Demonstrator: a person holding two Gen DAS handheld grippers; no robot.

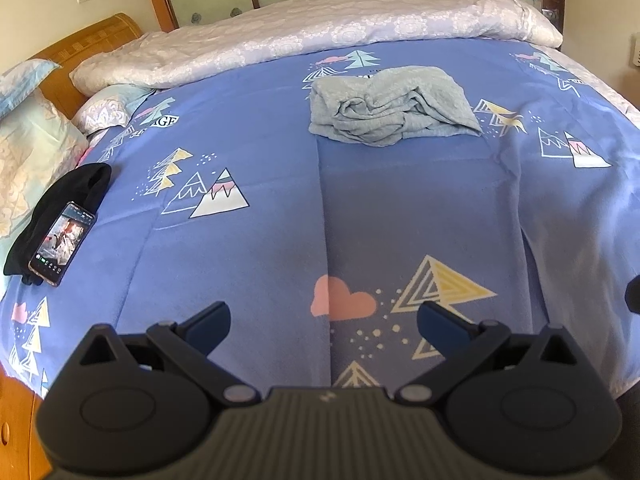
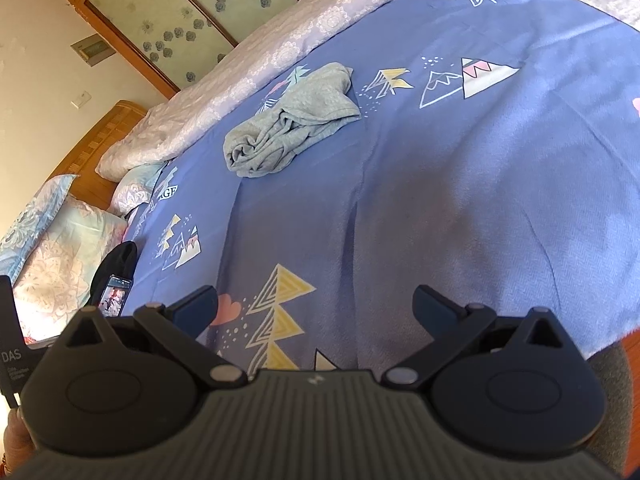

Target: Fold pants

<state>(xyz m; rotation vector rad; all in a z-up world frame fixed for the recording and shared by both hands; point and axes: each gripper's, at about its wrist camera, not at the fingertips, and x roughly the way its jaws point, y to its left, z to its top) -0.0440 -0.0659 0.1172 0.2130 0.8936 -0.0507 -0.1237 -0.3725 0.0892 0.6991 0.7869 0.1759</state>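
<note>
Grey pants (image 1: 394, 106) seen lying on blue patterned bedspread (image 1: 240, 140), toward far side, near rolled quilt (image 1: 320, 28). Compact bundle formed, yet creased and bunched in middle; neat fold not confirmed. Scene judged to fit either rumpled heap awaiting folding or rough finished fold. Left gripper (image 1: 323, 322) held low over near bed edge, fingers spread wide, nothing held. Right gripper (image 2: 315, 304) likewise wide apart, empty, well short of pants. Phone (image 1: 62, 244) noted at left.
</note>
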